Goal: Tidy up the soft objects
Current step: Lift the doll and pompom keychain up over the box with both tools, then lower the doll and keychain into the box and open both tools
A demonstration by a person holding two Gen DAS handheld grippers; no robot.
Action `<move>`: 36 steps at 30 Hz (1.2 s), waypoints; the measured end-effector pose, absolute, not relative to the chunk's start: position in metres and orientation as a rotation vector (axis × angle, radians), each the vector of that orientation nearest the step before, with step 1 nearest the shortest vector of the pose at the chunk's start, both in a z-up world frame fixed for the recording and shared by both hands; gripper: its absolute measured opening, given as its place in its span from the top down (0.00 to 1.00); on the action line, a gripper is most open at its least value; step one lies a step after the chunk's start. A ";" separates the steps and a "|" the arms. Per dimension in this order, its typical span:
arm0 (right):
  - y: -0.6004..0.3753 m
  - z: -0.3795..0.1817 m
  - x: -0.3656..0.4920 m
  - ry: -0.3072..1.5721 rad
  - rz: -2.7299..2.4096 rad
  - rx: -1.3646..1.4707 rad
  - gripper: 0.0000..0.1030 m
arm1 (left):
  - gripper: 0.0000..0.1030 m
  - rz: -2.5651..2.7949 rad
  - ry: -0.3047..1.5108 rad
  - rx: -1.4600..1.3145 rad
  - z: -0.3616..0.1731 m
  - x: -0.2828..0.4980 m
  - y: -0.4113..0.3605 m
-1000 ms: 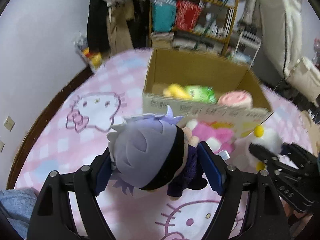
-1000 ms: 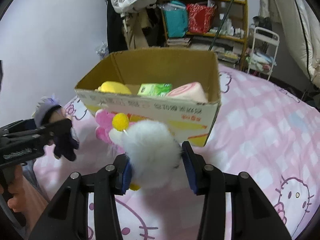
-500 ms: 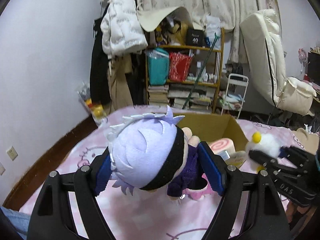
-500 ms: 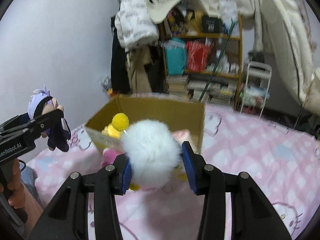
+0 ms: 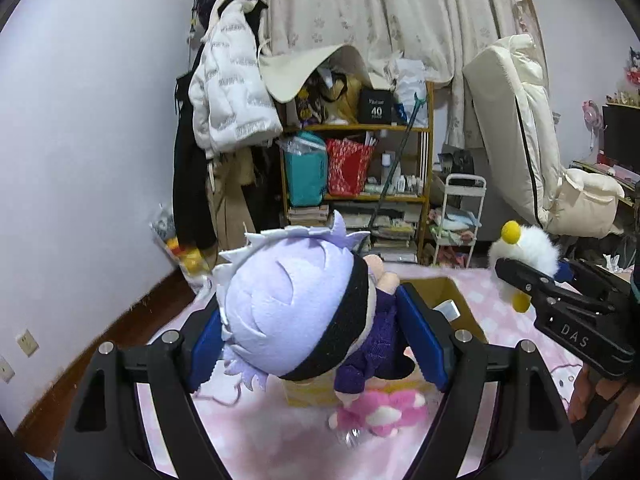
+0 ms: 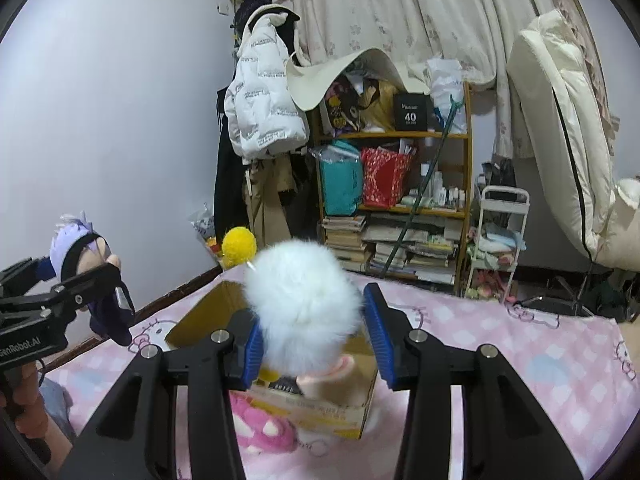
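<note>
Bed with pink checked Hello Kitty sheet (image 6: 500,344) fills the lower part of both views, white wall to the left, floral curtains (image 5: 384,12) behind. Cream folded mattress or recliner (image 5: 520,132) leans at right. White puffer jacket (image 5: 228,92) hangs over dark coats at the wall. Wooden shelf unit (image 6: 400,200) crammed with stacked books, a teal bag (image 6: 340,188), a red gift bag (image 6: 384,178) and a black box marked 40 (image 5: 375,106); small white rolling cart (image 6: 500,240) just right of it.

Open cardboard box (image 6: 356,408) sits on the sheet, below and behind both held toys; a pink-and-cream roll-shaped plush (image 6: 328,376) shows inside its near wall, rest of contents hidden. Pink plush with white spots (image 5: 380,412) lies on the sheet touching the box's front side.

Left gripper (image 5: 316,344): blue pads wide apart but clamped on the sides of a plush doll (image 5: 296,312) with lavender spiky hair, black blindfold band and dark purple outfit, lifted clear of the bed, in front of the box. In the right wrist view the same doll (image 6: 80,248) hangs at far left, held up beside the box, and a bare hand (image 6: 24,420) grips that handle.

Right gripper (image 6: 316,336): pads pressed into a fluffy white plush (image 6: 304,304) with a yellow pompom (image 6: 239,245) on top, raised over the near side of the box. From the left wrist view this white plush (image 5: 532,248) sits at right, level with the doll, well apart from it.
</note>
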State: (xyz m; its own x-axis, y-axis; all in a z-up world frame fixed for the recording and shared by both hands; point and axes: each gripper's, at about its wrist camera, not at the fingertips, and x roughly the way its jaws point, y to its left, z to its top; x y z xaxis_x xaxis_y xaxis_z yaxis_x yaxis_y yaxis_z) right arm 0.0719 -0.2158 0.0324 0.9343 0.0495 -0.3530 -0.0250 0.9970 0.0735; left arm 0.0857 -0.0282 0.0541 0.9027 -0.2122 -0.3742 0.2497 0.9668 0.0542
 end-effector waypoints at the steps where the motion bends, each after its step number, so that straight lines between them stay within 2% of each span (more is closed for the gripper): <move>1: -0.215 0.034 0.073 0.361 0.040 0.065 0.53 | 0.23 -0.232 0.361 0.110 0.058 0.087 -0.031; 16: -0.209 0.058 0.098 0.303 0.010 0.000 0.53 | 0.23 -0.216 0.259 0.134 0.101 0.111 -0.050; 36: -0.219 0.012 0.121 0.380 0.037 0.035 0.53 | 0.23 -0.211 0.430 0.130 0.028 0.149 -0.045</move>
State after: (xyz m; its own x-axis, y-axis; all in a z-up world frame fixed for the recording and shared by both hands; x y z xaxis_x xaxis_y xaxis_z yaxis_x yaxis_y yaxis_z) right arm 0.1210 -0.2194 0.0115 0.9281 0.0425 -0.3700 -0.0293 0.9987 0.0413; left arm 0.1494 -0.0447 0.0280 0.8876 -0.1748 -0.4262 0.2297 0.9699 0.0806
